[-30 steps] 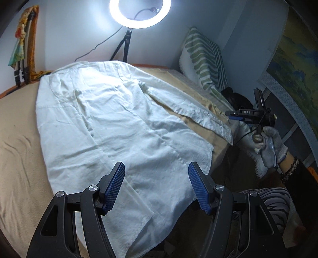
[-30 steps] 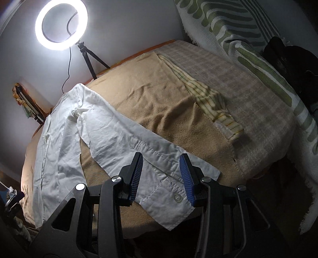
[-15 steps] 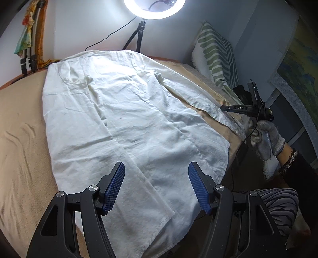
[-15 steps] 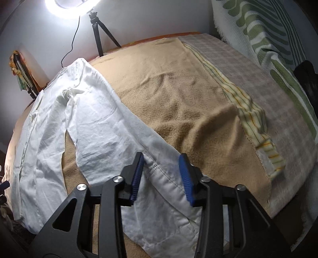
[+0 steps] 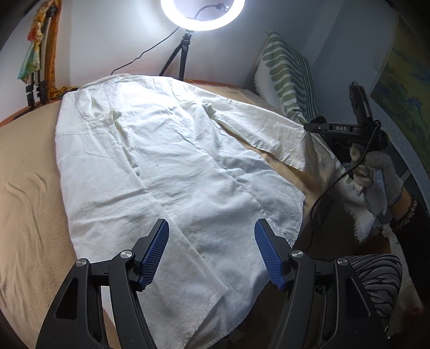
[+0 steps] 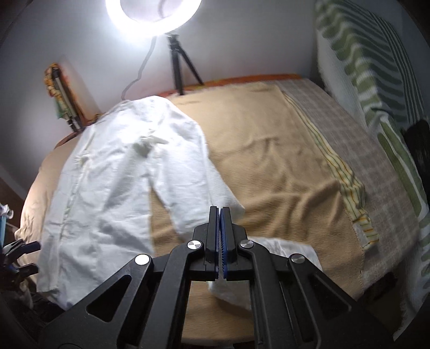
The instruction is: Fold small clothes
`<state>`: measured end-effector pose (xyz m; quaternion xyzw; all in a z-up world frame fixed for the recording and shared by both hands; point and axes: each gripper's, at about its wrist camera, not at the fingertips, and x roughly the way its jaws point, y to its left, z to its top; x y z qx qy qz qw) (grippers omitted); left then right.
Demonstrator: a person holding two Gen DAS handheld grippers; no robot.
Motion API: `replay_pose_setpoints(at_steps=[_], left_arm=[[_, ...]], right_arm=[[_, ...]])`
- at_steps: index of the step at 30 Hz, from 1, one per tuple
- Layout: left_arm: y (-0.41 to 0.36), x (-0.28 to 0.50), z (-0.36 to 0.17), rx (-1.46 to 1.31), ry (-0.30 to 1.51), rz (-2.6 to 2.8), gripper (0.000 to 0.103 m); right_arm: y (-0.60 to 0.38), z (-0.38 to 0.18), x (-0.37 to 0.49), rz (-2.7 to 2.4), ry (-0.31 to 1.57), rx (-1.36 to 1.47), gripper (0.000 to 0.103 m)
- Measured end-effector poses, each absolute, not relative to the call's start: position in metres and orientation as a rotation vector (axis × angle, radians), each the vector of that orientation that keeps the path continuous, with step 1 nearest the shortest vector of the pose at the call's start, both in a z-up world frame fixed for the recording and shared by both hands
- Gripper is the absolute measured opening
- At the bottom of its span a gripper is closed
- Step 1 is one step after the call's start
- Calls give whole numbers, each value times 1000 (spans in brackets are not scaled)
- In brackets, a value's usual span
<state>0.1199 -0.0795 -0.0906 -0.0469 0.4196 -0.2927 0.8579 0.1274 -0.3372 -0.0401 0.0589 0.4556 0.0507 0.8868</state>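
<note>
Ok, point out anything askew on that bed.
The white cotton shirt lies crumpled and slanted on the tan blanket, hem overhanging the near edge. The right gripper holds its sleeve cuff lifted.

One shirt (image 5: 172, 166), two grippers (image 5: 211, 252)

Bedroom, blanketed bed (image 6: 268, 150), pillow (image 5: 289, 77), ring light (image 5: 203, 13)

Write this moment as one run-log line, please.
right gripper: shut on sleeve cuff | left gripper: open above shirt hem | fold: not done
</note>
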Motion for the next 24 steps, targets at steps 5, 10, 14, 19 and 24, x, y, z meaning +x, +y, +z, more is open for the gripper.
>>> replay_pose_setpoints(at_steps=[5,10,14,19,24], left_arm=[[-73,117,-87,-129,871,-608,66],[-65,115,-88,-180,875,-599,66],[-60,114,-93,-234,887,-593,66],[-73,116,-102,-309,912,-625,66],[-107,131,-110,-369,941,-678,66]], right_arm=[[-275,-25,118,228,937,66,2],[-216,-51,114,386,1024,13,3],[-188,-69,109,524,1119,2,6],[-202,-43,110,607,1087,66,46],[-231,-5,147,527,1026,84,47]])
